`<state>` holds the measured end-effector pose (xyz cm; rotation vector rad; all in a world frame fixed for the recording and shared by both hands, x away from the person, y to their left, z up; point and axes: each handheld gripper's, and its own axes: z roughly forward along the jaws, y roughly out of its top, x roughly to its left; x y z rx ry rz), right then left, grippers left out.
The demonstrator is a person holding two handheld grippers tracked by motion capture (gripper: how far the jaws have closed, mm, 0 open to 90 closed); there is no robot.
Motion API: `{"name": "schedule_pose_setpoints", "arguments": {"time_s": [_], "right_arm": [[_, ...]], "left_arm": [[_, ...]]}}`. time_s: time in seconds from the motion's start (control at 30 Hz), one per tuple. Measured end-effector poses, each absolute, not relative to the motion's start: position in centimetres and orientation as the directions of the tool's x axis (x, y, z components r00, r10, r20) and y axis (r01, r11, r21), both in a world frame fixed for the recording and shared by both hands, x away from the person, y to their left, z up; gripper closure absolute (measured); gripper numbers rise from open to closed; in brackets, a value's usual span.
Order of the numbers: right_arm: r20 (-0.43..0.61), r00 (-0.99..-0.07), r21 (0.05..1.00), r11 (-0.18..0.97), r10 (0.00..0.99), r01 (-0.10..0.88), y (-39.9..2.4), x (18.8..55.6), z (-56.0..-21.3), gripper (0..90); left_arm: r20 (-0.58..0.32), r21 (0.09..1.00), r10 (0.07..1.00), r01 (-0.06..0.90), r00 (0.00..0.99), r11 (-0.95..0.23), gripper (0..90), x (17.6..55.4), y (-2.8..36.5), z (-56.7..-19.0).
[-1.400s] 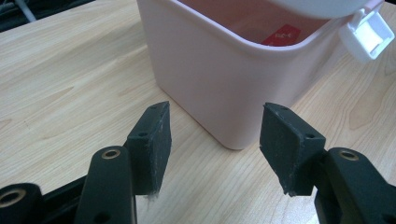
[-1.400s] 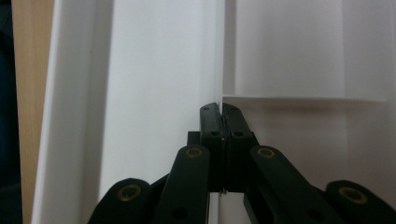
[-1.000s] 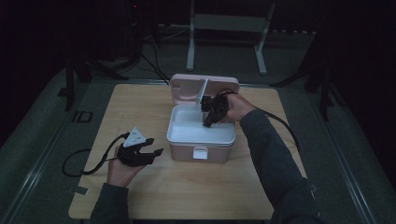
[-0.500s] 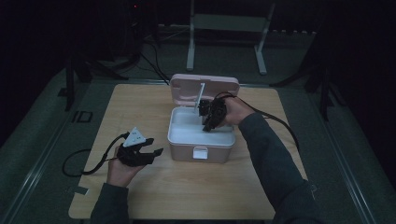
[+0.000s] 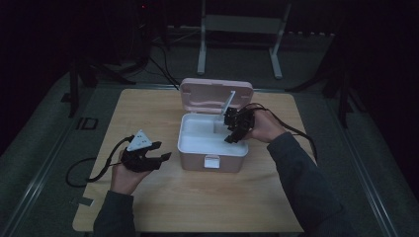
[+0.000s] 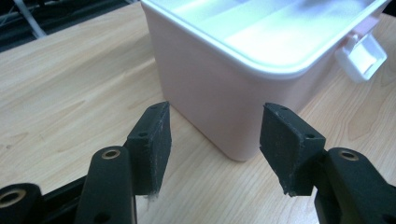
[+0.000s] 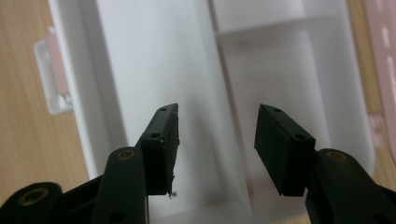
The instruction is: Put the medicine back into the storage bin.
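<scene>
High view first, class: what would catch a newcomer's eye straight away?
The pale pink box at the middle of the wooden table, its lid swung open behind it. The right hand-held gripper is over the box's white inside, its jaws just opened with nothing between them. The left hand-held gripper rests open beside the box.

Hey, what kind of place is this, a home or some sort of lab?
Probably a lab or recording room: a bare wooden table in a dark space, metal stand legs behind it, and cables trailing over the floor.
</scene>
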<state>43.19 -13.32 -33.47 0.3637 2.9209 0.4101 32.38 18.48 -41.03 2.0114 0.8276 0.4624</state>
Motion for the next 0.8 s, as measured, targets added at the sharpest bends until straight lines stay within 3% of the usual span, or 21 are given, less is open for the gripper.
{"name": "schedule_pose_setpoints", "arguments": {"time_s": [0.8], "right_arm": [[-0.110,-0.872,0.454,0.805,0.477,0.383,-20.6,42.8,-31.5,47.5]], "left_arm": [[-0.021,0.866,0.686,0.356,0.728,-0.351,45.9,37.4,18.9,-37.1]]}}
